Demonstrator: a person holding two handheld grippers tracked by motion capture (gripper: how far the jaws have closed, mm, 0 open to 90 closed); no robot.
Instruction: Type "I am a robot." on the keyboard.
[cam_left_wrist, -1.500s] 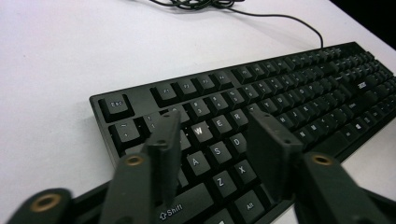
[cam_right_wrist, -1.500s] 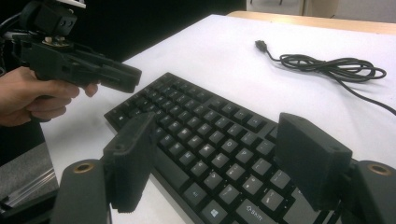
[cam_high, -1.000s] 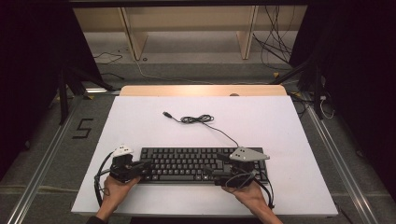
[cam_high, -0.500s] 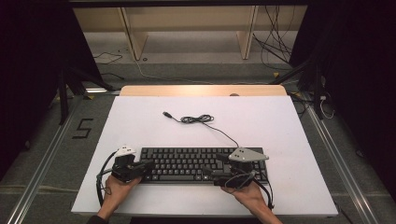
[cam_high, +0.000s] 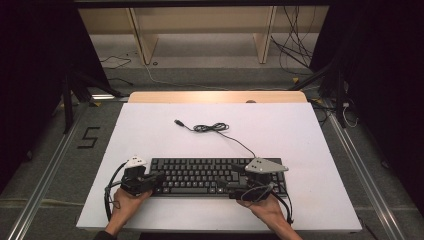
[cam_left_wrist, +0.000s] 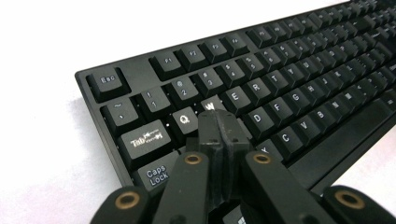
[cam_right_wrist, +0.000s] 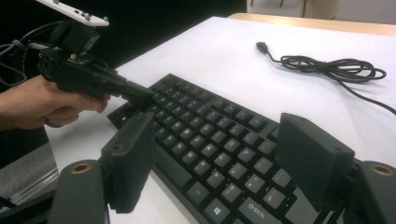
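Note:
A black keyboard (cam_high: 200, 175) lies flat near the front edge of the white table (cam_high: 150, 135). My left gripper (cam_high: 158, 179) is at the keyboard's left end, held in a hand. Its jaws are shut on each other with nothing between them, and the tip (cam_left_wrist: 218, 128) rests on or just over the keys below W; touch is unclear. My right gripper (cam_high: 227, 178) hovers over the right half of the keyboard (cam_right_wrist: 219, 135), pointing left. There the gripper (cam_right_wrist: 222, 161) stands open and holds nothing. It faces the left gripper (cam_right_wrist: 140, 95).
The keyboard's black cable (cam_high: 212, 128) lies coiled on the table behind it, ending in a loose USB plug (cam_high: 178, 122). A wooden strip (cam_high: 215, 97) borders the table's far edge. Metal rails run along the floor on both sides.

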